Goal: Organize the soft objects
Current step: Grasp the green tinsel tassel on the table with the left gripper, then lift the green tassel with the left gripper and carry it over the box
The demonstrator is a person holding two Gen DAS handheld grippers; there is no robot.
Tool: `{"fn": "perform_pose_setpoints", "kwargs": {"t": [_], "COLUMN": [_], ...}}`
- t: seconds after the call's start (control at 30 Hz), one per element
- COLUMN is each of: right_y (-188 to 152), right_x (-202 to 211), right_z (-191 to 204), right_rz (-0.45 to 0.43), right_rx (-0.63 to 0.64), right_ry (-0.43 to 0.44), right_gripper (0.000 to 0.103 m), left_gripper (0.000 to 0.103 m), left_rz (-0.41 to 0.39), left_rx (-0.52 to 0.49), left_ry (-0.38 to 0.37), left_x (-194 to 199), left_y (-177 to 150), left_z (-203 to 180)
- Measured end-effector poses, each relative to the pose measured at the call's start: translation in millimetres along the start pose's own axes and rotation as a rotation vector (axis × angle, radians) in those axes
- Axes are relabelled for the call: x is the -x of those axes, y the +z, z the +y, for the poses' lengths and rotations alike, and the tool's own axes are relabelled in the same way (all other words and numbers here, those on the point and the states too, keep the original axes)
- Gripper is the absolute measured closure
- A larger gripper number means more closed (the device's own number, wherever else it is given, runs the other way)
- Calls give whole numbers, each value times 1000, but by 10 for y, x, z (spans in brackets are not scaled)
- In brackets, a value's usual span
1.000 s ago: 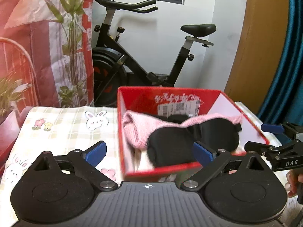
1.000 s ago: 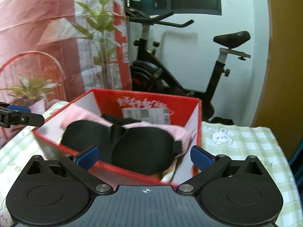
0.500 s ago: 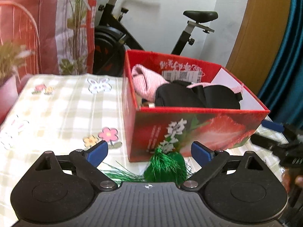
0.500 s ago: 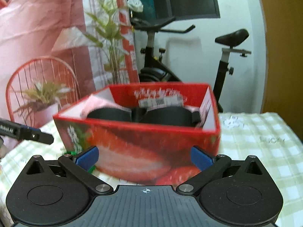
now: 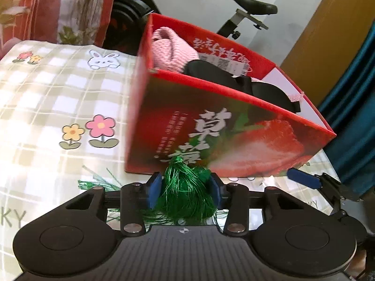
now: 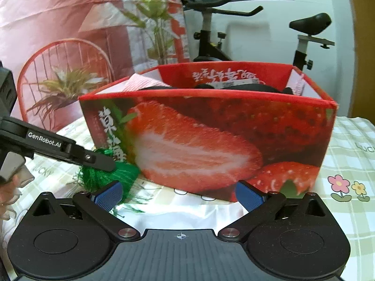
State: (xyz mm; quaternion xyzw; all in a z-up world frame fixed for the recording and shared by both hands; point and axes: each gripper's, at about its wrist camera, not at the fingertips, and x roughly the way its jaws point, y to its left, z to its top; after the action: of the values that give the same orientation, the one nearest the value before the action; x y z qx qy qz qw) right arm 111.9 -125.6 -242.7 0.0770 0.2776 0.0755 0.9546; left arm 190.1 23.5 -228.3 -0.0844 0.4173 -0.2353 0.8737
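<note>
Your left gripper [image 5: 185,190] is closing its jaws on the green tassel [image 5: 186,194], blue pads touching it, at six o'clock of the strawberry box [image 5: 234,140]; your right gripper [image 6: 179,195] stands wide apart, empty

Glossy printed cardboard strawberry box [image 5: 234,126]; shiny green thread tassel [image 5: 185,192]; pink ribbed knit cloth [image 5: 171,51]; smooth checked tablecloth [image 5: 58,98].

Reads "GenRobot.AI" in white on the black arm of the left gripper [image 6: 98,161], left of frame. Large white Chinese characters "草莓" on the red strawberry box [image 5: 211,135], lower centre. "KY" and "LUCK" fragments on the checked tablecloth [image 5: 46,93].
</note>
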Motion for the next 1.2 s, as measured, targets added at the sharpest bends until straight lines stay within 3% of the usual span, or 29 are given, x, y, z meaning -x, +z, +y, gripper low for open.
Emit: {"fn": "perform_pose_setpoints", "kwargs": {"t": [0.23,0.47,0.63,1.2], "right_y": [-34,-71,-137,-197], "right_x": [-104,-167,-165,-11], "right_z": [111,225,191,280], "right_rz": [65,98,96,11], "right_rx": [49,107,89,182], "right_ry": [44,79,83,116], "right_gripper": [20,27,45,48], "left_gripper": [57,57,58,58], "left_rz": [24,42,34,-77], "left_rx": [-19,-40,-46,-2], "left_ry": [-65,-118,-142,-76], "left_x": [-96,-160,-176,120], "left_y": [-40,-103,-186,-471], "left_z": [-173,-362,-490,-552]}}
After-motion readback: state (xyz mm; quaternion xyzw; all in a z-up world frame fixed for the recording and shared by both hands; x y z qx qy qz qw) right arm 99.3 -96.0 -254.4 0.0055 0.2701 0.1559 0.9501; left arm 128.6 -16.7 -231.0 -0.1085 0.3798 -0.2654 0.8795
